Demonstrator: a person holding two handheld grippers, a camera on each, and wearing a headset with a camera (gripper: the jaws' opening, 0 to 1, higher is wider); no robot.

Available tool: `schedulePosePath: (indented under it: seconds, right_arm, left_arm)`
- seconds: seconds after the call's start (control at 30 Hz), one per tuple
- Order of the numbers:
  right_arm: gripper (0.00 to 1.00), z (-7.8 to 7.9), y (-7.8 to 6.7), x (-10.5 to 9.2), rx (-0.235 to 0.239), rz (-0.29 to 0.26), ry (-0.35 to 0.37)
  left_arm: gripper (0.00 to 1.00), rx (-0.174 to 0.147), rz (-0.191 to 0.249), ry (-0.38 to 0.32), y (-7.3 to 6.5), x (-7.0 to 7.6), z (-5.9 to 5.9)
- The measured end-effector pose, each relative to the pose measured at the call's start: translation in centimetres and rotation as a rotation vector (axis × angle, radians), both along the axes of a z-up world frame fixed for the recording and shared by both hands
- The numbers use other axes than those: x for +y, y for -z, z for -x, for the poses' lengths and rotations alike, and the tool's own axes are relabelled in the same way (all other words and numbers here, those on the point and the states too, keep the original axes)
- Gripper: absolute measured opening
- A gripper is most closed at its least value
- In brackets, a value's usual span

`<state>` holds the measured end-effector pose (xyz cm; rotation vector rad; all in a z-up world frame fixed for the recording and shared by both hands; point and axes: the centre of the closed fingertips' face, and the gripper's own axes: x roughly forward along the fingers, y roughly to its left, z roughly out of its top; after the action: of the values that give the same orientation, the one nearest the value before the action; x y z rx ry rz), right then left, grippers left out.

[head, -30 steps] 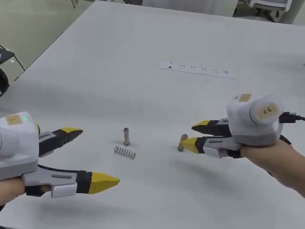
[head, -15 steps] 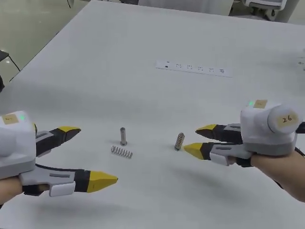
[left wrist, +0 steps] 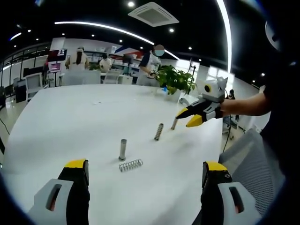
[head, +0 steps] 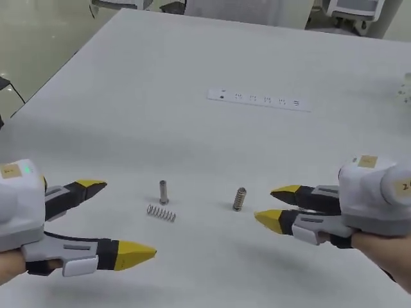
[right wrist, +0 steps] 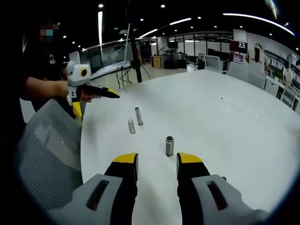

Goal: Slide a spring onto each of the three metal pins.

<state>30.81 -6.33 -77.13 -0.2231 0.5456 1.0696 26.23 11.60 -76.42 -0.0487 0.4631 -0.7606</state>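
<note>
White table [head: 192, 77] runs back to a flat power strip [head: 259, 100] lying well behind the work. Desks, plants and a few people stand far off in the left gripper view.

Near the table's middle a bare pin [head: 163, 192] stands upright. A loose spring [head: 160, 213] lies on its side just in front of it, close but not touching. To the right, apart from both, a second pin [head: 239, 198] stands upright with a spring coiled around its shaft.

The left gripper [head: 128, 218] hovers low at the near left, jaws spread wide and holding nothing; in its own view the bare pin and the loose spring sit ahead between the two yellow tips. The right gripper [head: 265, 204] hovers at the right with its jaws parted and nothing between them. Its tips point at the sprung pin, which stands just beyond them and clear of both.
</note>
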Motion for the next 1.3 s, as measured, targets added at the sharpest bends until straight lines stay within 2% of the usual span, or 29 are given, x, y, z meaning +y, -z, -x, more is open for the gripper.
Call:
schedulePosePath:
  seconds: [0.43, 0.77, 1.03, 1.3]
  right_arm:
    - [0.31, 1.0, 1.1, -1.0, 0.026, 0.004, 0.021]
    - [0.30, 1.6, 1.7, -0.9, 0.043, 0.006, 0.014]
    - [0.29, 1.9, 1.8, 0.8, 0.045, 0.016, -0.034]
    - [0.29, 1.7, 1.0, 4.1, 0.032, -0.002, -0.086]
  left_arm:
    - [0.98, 0.004, 0.002, 0.003, 0.1, 0.1, 0.0]
    - [0.98, 0.000, 0.005, 0.002, 0.0, 0.1, 0.1]
    - [0.98, 0.002, 0.003, 0.004, 0.1, 0.2, 0.2]
    - [0.98, 0.004, -0.001, 0.003, 0.3, 0.3, 0.2]
